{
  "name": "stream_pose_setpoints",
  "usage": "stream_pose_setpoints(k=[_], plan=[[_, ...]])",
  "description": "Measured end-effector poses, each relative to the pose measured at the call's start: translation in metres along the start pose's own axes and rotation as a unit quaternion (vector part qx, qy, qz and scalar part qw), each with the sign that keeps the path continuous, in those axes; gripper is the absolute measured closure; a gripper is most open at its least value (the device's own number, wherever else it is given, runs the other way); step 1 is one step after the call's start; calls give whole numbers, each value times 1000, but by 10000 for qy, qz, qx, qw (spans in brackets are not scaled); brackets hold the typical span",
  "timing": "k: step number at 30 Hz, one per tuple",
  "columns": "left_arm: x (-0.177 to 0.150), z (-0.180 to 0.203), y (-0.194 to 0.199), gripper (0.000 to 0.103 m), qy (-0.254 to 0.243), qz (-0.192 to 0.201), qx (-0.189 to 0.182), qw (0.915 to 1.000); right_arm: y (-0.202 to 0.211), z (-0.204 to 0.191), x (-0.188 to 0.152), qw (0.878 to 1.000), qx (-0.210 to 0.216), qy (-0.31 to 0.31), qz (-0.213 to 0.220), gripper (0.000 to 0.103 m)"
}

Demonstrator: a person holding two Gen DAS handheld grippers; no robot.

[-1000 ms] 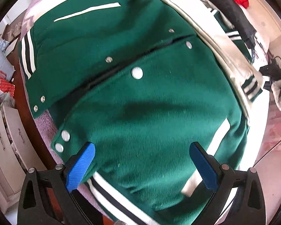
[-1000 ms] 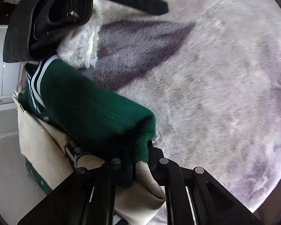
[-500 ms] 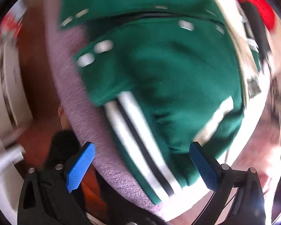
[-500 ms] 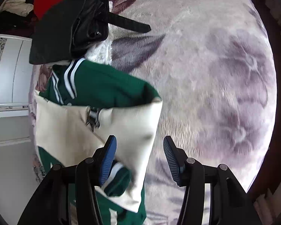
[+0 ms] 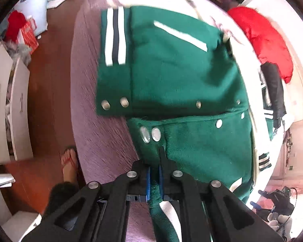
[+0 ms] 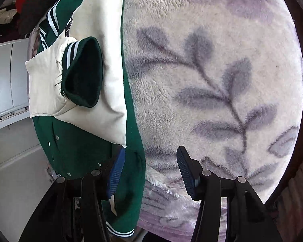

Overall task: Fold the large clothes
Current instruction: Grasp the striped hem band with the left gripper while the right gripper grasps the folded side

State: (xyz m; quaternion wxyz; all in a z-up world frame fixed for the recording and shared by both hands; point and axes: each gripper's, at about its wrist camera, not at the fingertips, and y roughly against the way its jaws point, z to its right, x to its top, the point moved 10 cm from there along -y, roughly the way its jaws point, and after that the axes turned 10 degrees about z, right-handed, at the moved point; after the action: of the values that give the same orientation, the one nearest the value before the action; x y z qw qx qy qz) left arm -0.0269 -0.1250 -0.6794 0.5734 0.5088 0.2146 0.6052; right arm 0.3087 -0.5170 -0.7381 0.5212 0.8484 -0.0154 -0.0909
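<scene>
A green varsity jacket [image 5: 181,76] with cream sleeves, white stripes and silver snaps lies on a bed. My left gripper [image 5: 154,178] is shut on the jacket's bottom hem, just below two snaps. In the right wrist view the jacket [image 6: 80,147] lies at the left with a cream sleeve [image 6: 50,84] folded across it, its green striped cuff [image 6: 82,72] facing me. My right gripper [image 6: 149,171] is open, straddling the jacket's right edge where it meets the blanket.
A fluffy blanket with a grey leaf print [image 6: 212,80] covers the bed. A red garment [image 5: 266,40] and a dark garment [image 5: 274,92] lie beyond the jacket. White drawers [image 5: 8,104], wooden floor, a foot in a sandal [image 5: 68,165] and clutter at left.
My left gripper swung down to the jacket's hem and shut on it. My right gripper let go of the sleeve, opened, and dropped to the jacket's side edge.
</scene>
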Motion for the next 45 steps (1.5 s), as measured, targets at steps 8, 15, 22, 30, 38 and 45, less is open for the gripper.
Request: stream_pose_setpoints(k=[8,15,22,30,38,45], plan=[[-13,-13,-32,93,481,-866,-322,9946,-6,-17,-4,10000,43,8,-30,48],[-37,9,26,22,938,-1339,-1460,9757,13,-17,18,9994,292,-26,163,28],[-177,63,0,22,1301,-2921,-1841,9295,23,16,30,9988,340,-294,202,28],[-204,79,-42,58,1805,-2608,-1649,9339,20,14,63,9945,907,-419,325,28],[-173,93,-20,96,1460,-2277,-1918,9434,-9,-4,159,9735,1824,-1029,919,28],[-132,110,6,96,1389,-1928,-2191,9463,-34,-56,176,9809,1532,-572,1051,93]])
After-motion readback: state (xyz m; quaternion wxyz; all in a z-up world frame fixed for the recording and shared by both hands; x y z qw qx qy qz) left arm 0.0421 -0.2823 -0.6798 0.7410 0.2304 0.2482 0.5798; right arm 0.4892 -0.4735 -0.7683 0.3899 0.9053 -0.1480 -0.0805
